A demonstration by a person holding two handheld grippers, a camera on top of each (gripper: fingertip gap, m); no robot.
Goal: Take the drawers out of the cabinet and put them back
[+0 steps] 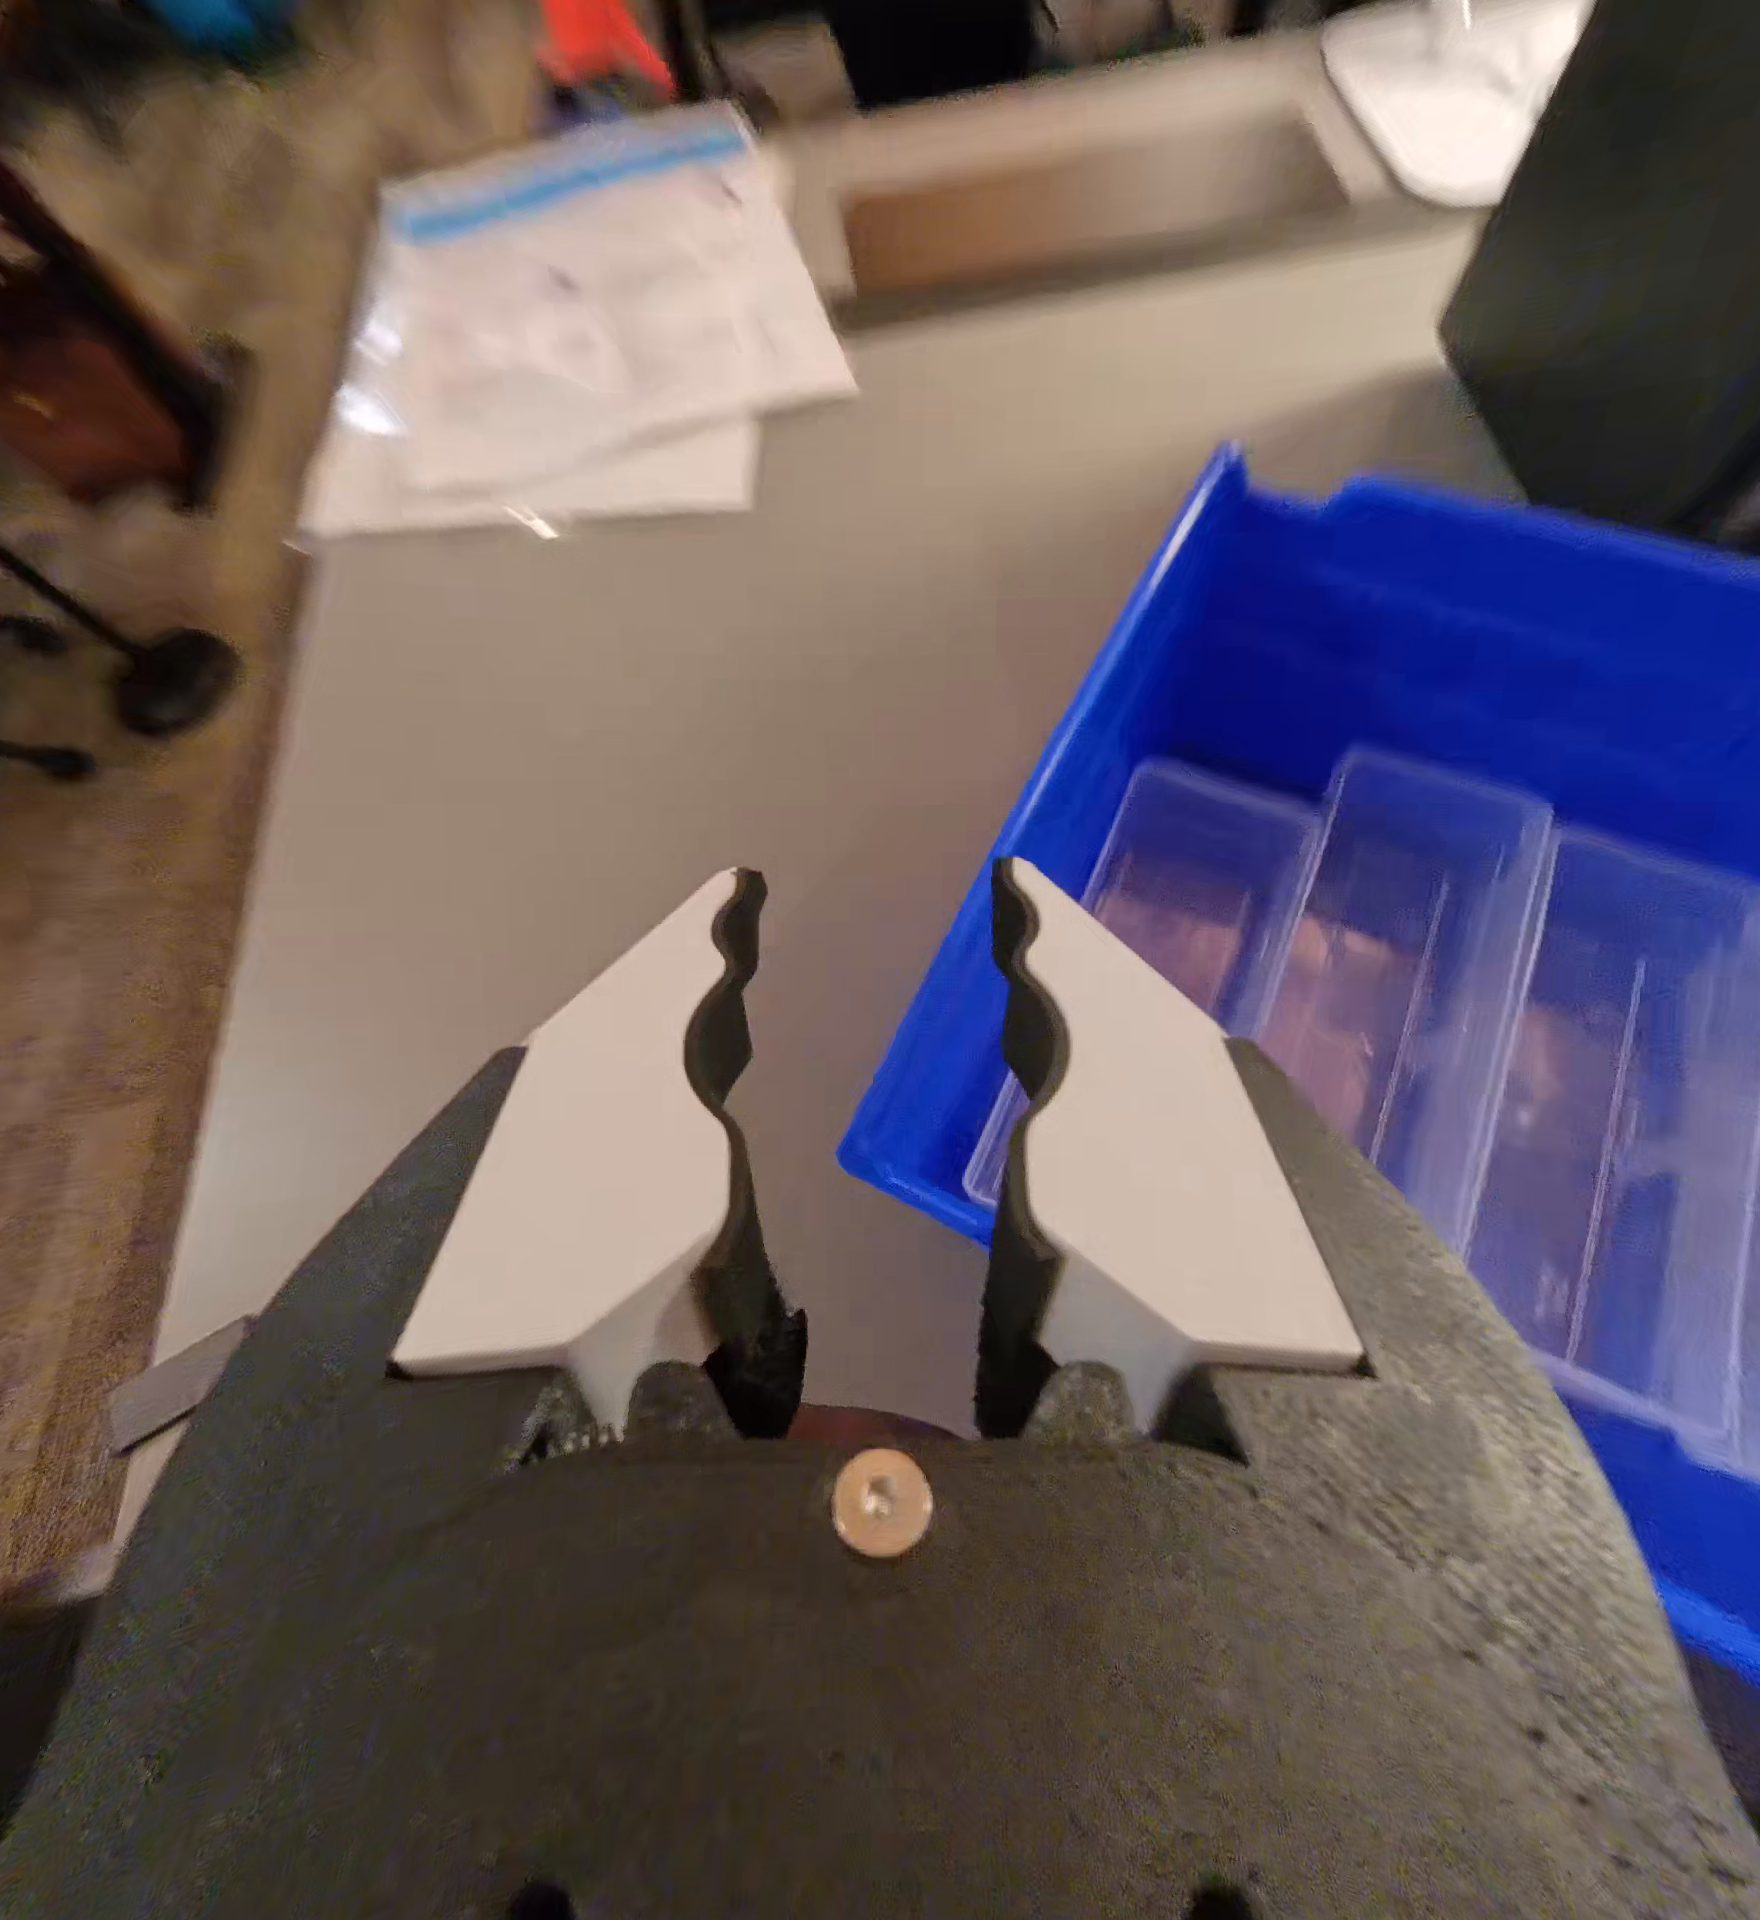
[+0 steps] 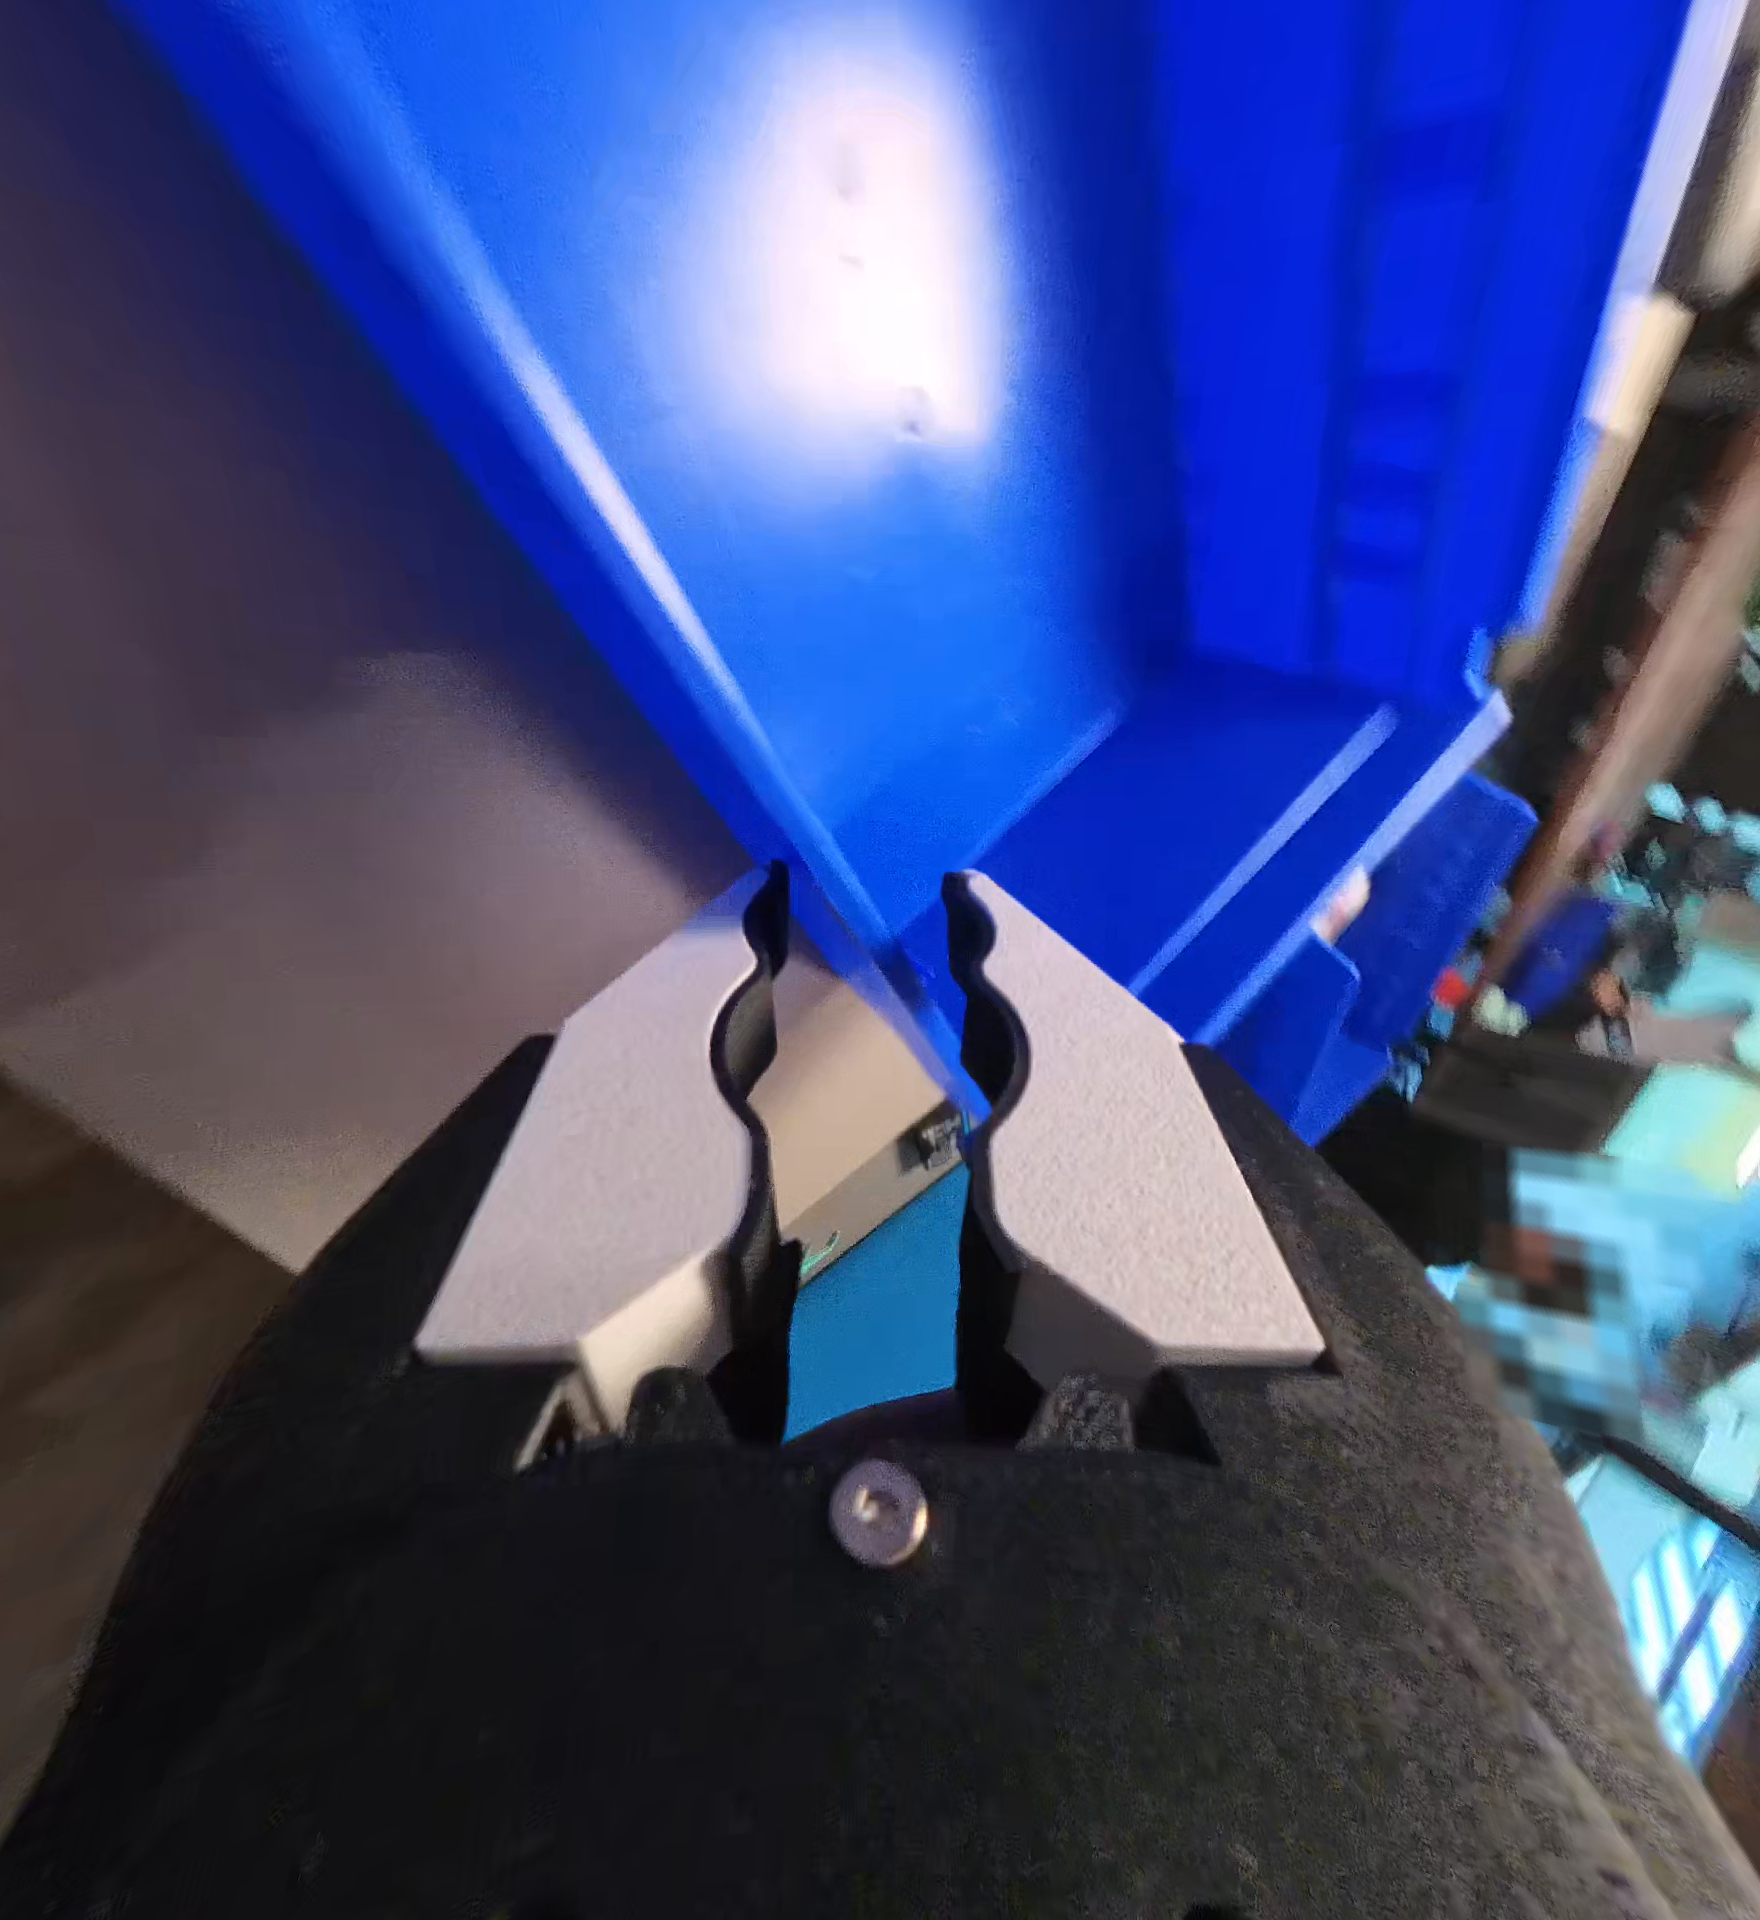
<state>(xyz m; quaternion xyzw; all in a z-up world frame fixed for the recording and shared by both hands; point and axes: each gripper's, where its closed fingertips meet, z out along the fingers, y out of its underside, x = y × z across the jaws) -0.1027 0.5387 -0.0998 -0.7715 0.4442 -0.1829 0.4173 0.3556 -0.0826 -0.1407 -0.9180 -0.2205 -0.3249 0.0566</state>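
We see a glossy blue plastic drawer (image 2: 855, 416), clear shiny plastic boxes (image 1: 1478, 1039) inside another, a smooth matt grey tabletop (image 1: 564, 727), a crinkly transparent bag (image 1: 575, 301), and rough, grainy black gripper bodies.

Blue drawer (image 1: 1271, 644) at three o'clock, clear trays (image 1: 1478, 987) inside; grey table (image 1: 543, 779); clear blue-striped bag (image 1: 564, 301) at eleven; white fingers (image 1: 595, 1143), black pads.
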